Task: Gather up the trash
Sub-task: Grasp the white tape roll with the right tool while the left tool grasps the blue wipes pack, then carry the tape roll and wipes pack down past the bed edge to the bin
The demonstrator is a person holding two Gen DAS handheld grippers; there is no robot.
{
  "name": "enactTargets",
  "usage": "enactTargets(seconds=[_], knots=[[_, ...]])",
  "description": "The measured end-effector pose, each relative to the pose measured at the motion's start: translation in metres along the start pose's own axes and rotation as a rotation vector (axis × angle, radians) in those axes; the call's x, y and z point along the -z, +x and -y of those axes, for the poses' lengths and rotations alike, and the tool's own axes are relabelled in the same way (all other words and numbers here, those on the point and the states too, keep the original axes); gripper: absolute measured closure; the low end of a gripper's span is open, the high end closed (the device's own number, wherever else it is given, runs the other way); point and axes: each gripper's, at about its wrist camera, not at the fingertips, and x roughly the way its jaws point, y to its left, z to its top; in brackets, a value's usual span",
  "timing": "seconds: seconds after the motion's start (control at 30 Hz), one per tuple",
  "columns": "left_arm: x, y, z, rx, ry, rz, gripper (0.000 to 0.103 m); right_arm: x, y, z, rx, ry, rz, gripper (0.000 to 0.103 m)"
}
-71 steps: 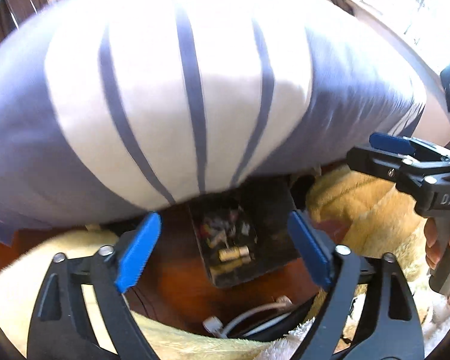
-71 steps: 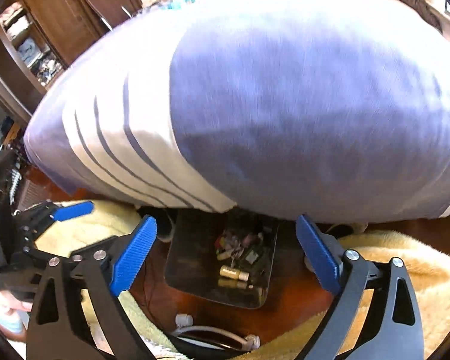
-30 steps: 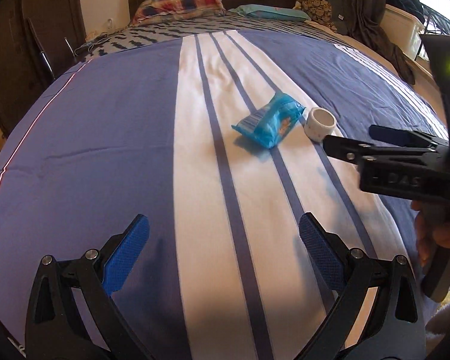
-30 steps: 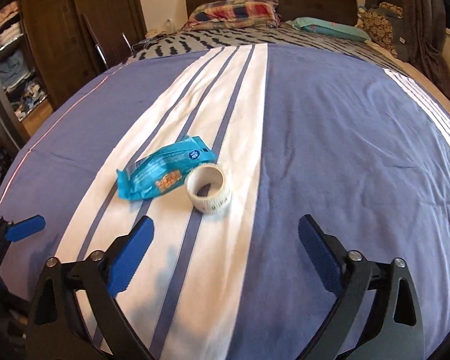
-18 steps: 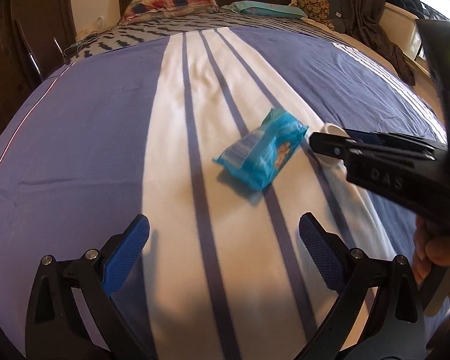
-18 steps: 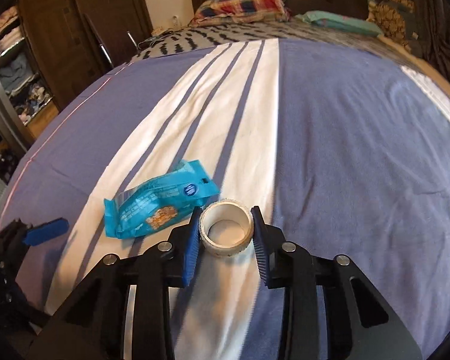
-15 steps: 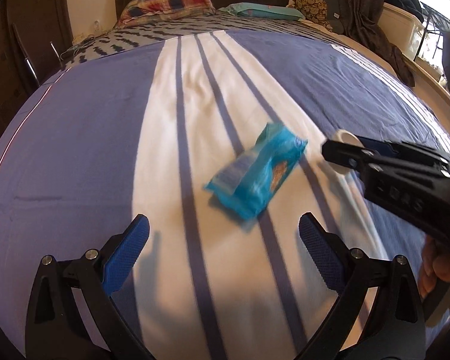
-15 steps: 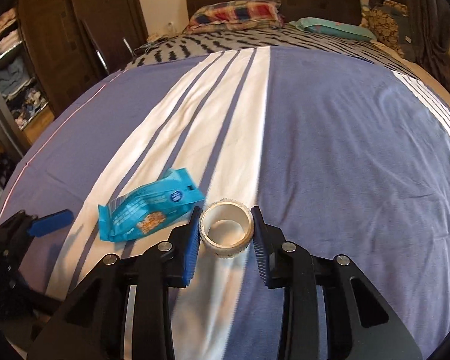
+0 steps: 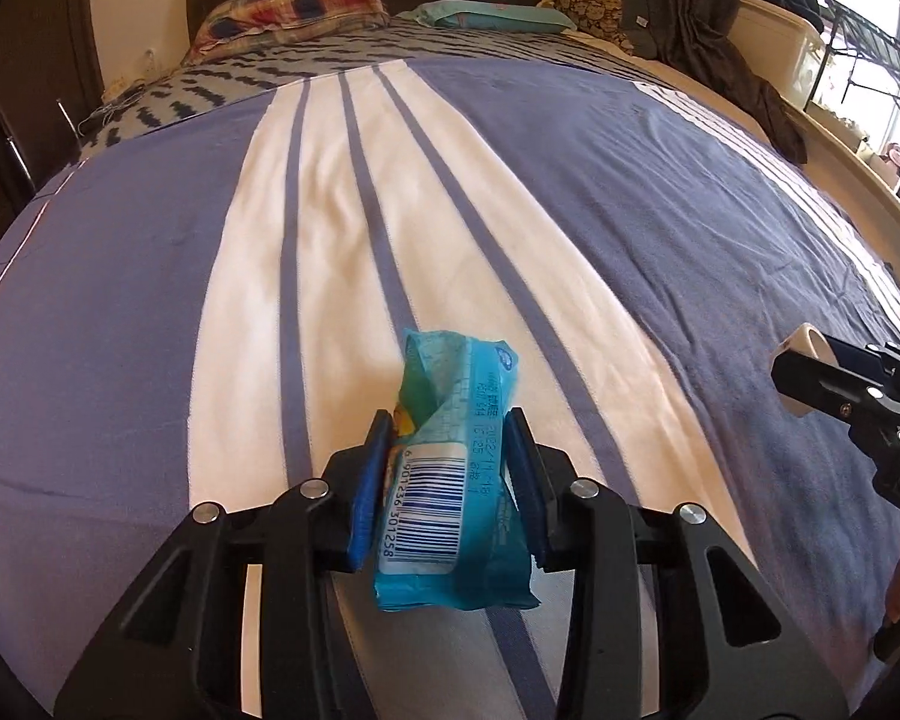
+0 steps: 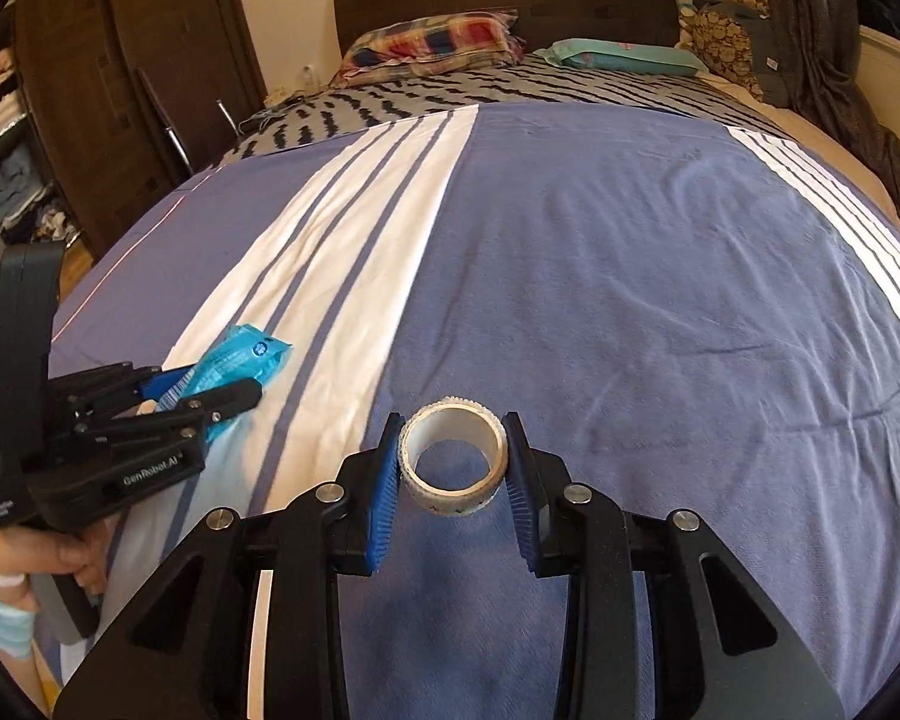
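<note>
The left gripper (image 9: 447, 483) is clenched on a blue wrapper (image 9: 450, 492), its fingers (image 9: 369, 480) pinching the pack across its width near the barcode end, so that the sealed far end sticks out toward 12 o'clock and the near end hangs at 6 o'clock. It appears lifted just clear of the bed (image 9: 150, 300), though the gap is hard to judge. The film is creased and folded where it is squeezed, so it looks light, soft and somewhat slick; a hold across the middle, as here, seems safer than one on a thin sealed edge, which might slide out. The right gripper (image 10: 453, 462) is closed on a tape roll (image 10: 455, 456), one finger on each side of the outer rim at 9 and 3 o'clock, the hole facing the camera. The roll looks nearly spent, mostly a stiff core, light and rigid, so a firm squeeze on the rim should carry it without crushing. In the right view the wrapper sits at 9 o'clock, well apart from the roll. No bin shows in either view.
</note>
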Motion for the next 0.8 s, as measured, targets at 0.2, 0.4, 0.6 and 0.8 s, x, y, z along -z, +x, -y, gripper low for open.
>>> enactTargets(seconds=[0.2, 0.4, 0.6, 0.8], knots=[[0.023, -0.031, 0.017, -0.026, 0.024, 0.014, 0.070, 0.020, -0.028, 0.001, 0.009, -0.015, 0.017, 0.070], [0.055, -0.083, 0.040, -0.031, 0.050, 0.069, 0.070, 0.047, -0.079, -0.001, 0.017, -0.026, 0.068, 0.070], [0.099, -0.132, 0.057, 0.001, 0.030, 0.110, 0.070, 0.081, -0.139, -0.009, 0.027, -0.055, 0.135, 0.070], [0.146, -0.176, 0.075, 0.044, 0.013, 0.141, 0.070, 0.119, -0.191, -0.010, -0.017, -0.051, 0.181, 0.070]])
